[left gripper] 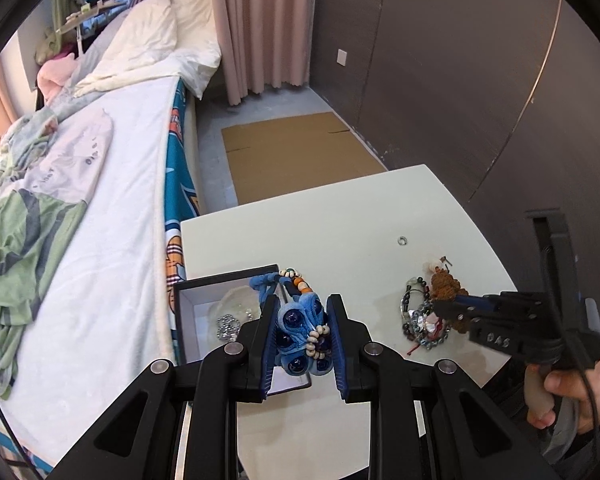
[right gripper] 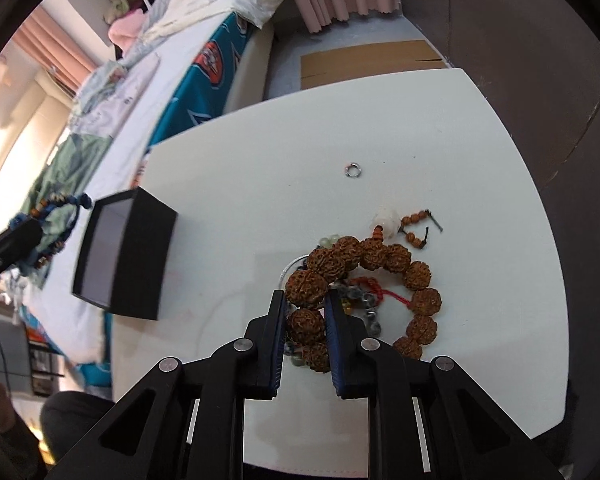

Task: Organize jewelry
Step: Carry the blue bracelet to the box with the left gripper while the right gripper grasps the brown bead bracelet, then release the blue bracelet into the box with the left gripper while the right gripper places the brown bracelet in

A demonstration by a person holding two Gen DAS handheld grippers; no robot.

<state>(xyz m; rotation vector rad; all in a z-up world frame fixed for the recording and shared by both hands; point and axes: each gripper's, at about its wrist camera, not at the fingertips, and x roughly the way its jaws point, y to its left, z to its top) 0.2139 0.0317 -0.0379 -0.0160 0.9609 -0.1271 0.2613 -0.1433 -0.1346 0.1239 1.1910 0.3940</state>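
My left gripper (left gripper: 302, 312) is shut on a blue cord necklace (left gripper: 300, 332) with dark blue, white and orange beads, held above the open black jewelry box (left gripper: 188, 312). The box holds a silver bead bracelet (left gripper: 226, 326) and a clear pouch. My right gripper (right gripper: 306, 300) is shut on a brown rudraksha bead bracelet (right gripper: 380, 256) that lies on a pile of chains and beads (right gripper: 360, 300) on the white table (right gripper: 260, 184). The right gripper also shows in the left wrist view (left gripper: 444, 308). The box also shows in the right wrist view (right gripper: 140, 260).
A small silver ring (right gripper: 353, 169) lies alone on the table further back. A bed (left gripper: 112, 200) with white sheets and clothes runs along the table's left side. Flat cardboard (left gripper: 296, 152) lies on the floor beyond. A dark wall (left gripper: 480, 60) stands to the right.
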